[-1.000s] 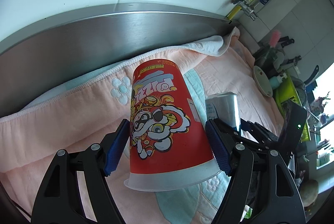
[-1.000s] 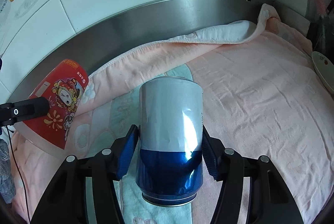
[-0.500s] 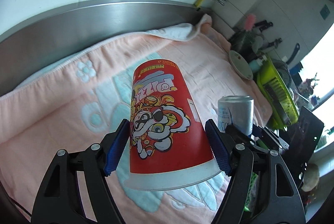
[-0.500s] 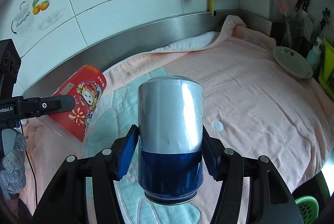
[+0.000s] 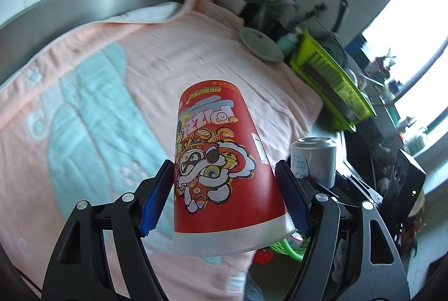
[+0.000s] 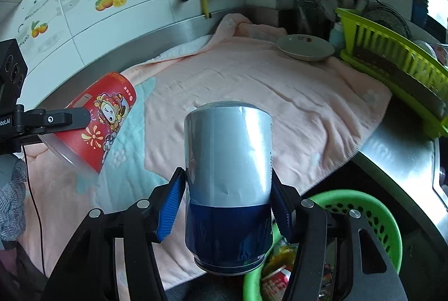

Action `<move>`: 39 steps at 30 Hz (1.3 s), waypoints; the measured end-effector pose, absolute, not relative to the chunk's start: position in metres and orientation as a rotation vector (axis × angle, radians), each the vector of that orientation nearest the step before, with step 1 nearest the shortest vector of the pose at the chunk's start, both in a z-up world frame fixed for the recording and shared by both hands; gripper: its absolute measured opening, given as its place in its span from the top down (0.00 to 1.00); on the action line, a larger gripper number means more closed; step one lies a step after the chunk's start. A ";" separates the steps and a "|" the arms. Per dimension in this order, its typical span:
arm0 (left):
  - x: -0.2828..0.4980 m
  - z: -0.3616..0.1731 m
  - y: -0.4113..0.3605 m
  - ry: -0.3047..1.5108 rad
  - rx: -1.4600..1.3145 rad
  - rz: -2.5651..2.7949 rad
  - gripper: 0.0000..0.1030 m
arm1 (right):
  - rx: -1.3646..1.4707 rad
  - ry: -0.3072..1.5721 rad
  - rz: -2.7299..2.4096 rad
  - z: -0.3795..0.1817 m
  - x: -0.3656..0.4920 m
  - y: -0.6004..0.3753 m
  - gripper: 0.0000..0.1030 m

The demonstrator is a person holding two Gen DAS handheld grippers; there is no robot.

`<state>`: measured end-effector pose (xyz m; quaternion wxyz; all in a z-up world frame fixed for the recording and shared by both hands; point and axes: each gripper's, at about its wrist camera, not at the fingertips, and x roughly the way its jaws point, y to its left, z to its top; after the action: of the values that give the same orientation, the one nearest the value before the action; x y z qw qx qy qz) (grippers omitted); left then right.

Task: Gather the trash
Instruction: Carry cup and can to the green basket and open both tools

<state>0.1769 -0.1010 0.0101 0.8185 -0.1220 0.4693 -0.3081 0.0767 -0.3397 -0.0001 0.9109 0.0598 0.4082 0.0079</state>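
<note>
A red paper cup sat clamped upside down in the left gripper, its blue pads pressed against the cup's sides just above the white rim, the closed base pointing away from the camera. The right gripper likewise held a silver and blue drink can by its lower, blue half, the can's long axis running straight out along the fingers. Both items of rubbish hung clear of the pink towel that covered the steel counter.

The relation that mattered lay at the counter's edge: a green perforated basket, already holding wrappers, stood below and just to the right of the can, partly hidden behind the right gripper's own frame. In the left wrist view only a sliver of green showed beneath the cup's rim, further off to that gripper's right. Judged from this, the right hand was the nearer of the two, and the can looked set to go in first; the cup would have to travel across behind it. Because each piece pointed forward and downward, a release over the basket would probably drop it end first. A plate and a yellow-green dish rack stood well apart at the far end of the towel.
</note>
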 end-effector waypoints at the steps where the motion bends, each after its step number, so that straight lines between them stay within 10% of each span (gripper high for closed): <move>1: 0.172 0.010 -0.111 1.004 -0.253 -0.672 0.30 | 0.128 0.845 -0.003 -0.002 0.069 -0.349 0.46; 39: 0.085 -0.064 -0.339 1.191 -0.007 -0.943 0.35 | 0.281 0.922 -0.285 -0.070 -0.070 -0.496 0.39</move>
<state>0.0847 -0.3393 -0.0637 0.7252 -0.0030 0.5397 -0.4277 -0.0699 -0.4956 -0.0697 0.8763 0.1346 0.4418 -0.1368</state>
